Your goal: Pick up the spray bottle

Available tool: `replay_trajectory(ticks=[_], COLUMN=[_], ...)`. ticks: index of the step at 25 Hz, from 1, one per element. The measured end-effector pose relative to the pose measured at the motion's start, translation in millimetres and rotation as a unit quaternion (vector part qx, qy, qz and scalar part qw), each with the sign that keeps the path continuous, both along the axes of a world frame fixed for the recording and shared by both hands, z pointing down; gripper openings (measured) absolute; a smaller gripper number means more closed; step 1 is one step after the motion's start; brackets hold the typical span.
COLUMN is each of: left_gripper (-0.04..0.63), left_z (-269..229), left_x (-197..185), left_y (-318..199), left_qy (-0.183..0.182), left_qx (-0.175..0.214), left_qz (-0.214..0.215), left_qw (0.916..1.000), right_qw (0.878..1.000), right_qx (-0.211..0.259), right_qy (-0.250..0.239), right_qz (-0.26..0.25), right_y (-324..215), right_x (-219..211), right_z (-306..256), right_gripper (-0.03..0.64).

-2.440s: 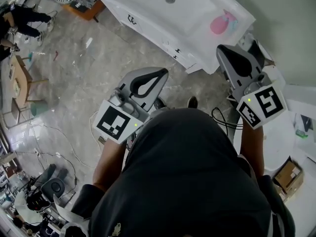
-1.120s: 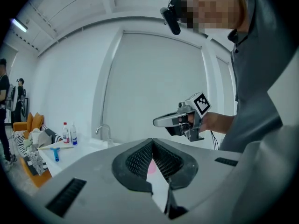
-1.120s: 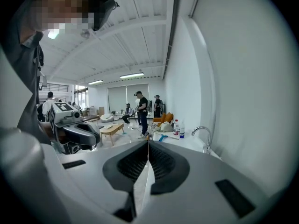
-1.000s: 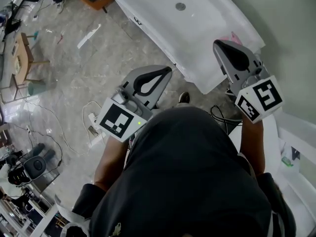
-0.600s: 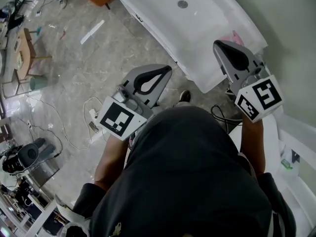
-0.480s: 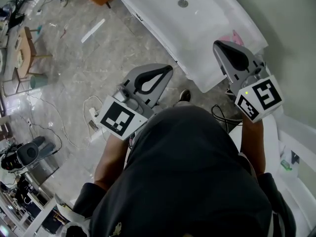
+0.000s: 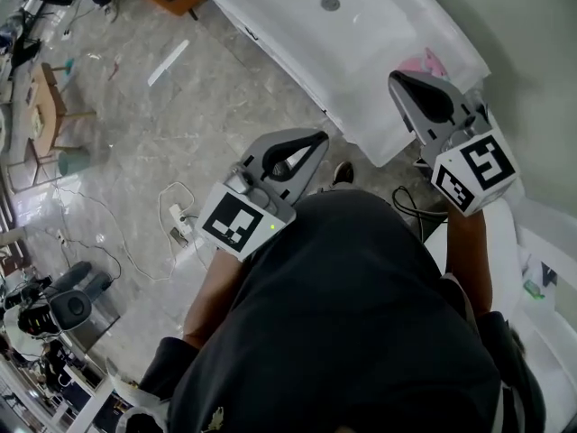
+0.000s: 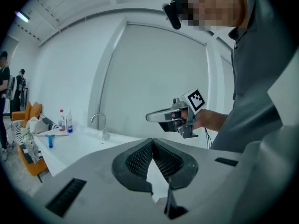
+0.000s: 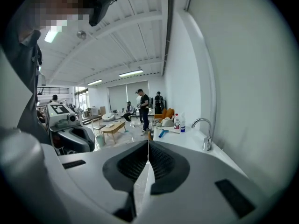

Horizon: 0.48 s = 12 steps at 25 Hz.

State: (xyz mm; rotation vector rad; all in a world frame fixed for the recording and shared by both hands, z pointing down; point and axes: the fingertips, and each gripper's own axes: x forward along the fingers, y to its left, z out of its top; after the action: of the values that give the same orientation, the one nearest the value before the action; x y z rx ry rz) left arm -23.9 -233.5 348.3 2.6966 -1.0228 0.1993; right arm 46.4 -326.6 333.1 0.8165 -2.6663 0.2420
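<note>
No readable text or numbers, only coded square markers (image 7: 236, 225) on left gripper (image 7: 318, 137), right gripper (image 7: 395, 78)

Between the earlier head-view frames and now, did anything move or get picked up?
The left gripper has shifted right in the head view. Nothing was grasped. The right gripper sits about where it was, both are shut and empty, and the pink spray bottle still rests on the counter.

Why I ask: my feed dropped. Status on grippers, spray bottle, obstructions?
Left gripper shut, empty; right gripper shut, empty. Pink spray bottle, likely, lies on white counter, untouched, partly behind right gripper. Nothing seen in the way.
</note>
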Motion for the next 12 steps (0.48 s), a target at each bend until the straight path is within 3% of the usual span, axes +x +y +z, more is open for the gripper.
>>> replay_trajectory(ticks=[4, 12], left_gripper=[0.005, 0.005], left_z=[-16.1, -16.1], left_x=[-21.2, -69.2], left_y=[-9.3, -28.2], left_qy=[-0.022, -0.018], left_qx=[0.018, 0.031], left_qz=[0.038, 0.083], left_qw=[0.9989, 0.9959], right_qw=[1.000, 0.997], right_qx=[0.002, 0.003], right_qy=[-0.011, -0.005], right_qz=[0.029, 0.072], right_y=[1.3, -5.1], right_x=[-14.3, -59.3], right_z=[-17.5, -13.6], right_gripper=[0.009, 0.009])
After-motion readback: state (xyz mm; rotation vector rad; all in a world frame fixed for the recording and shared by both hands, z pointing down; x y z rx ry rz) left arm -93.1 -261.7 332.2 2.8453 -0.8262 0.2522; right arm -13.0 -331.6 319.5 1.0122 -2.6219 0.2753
